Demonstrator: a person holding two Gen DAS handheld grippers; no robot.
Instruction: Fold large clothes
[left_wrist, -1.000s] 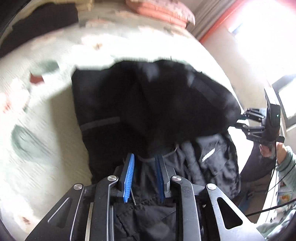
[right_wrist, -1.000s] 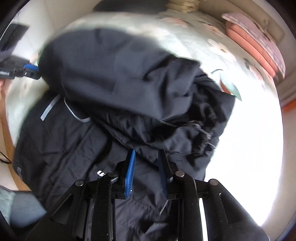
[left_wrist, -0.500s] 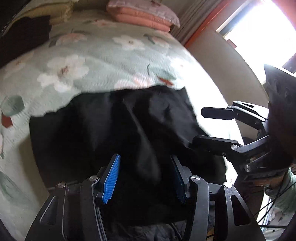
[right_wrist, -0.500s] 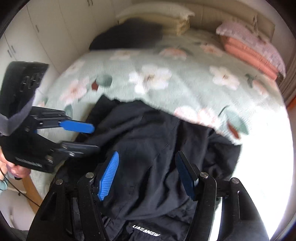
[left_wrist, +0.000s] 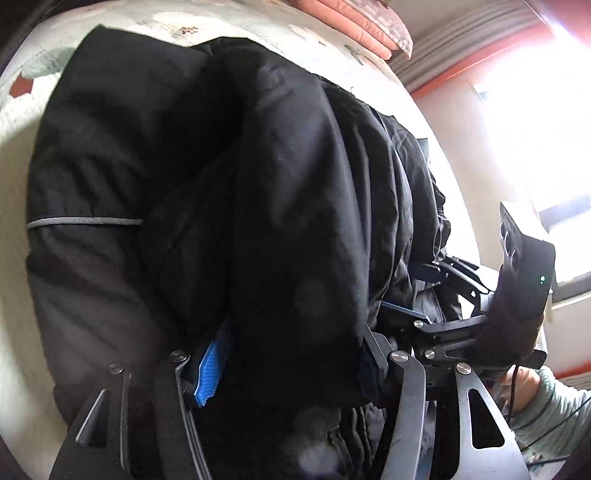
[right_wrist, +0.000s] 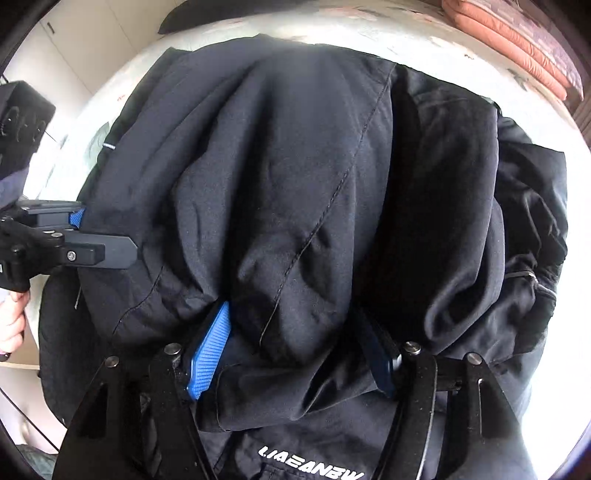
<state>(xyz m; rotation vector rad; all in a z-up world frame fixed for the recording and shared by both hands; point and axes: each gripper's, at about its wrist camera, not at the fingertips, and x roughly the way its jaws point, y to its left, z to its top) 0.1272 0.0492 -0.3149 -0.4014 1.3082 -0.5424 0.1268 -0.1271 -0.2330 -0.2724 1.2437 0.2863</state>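
Since a second ago both grippers have dropped close onto the garment, and their jaws have just been opening. The left gripper now stands spread, a thick fold of the black jacket bulging between its blue pads without being squeezed. The right gripper is spread likewise, a seamed fold sitting loose between its fingers. This looks like a release: the folded-over layer has been carried across and laid down, and the jaws part so the cloth stays where it was put.

Outward from the fingers, the jacket lies bunched and doubled on the floral bedspread, a reflective stripe showing on its left part and white lettering near the right gripper. Beyond it are pink pillows at the bed's head. A hand grips the left tool's handle at the frame edge.
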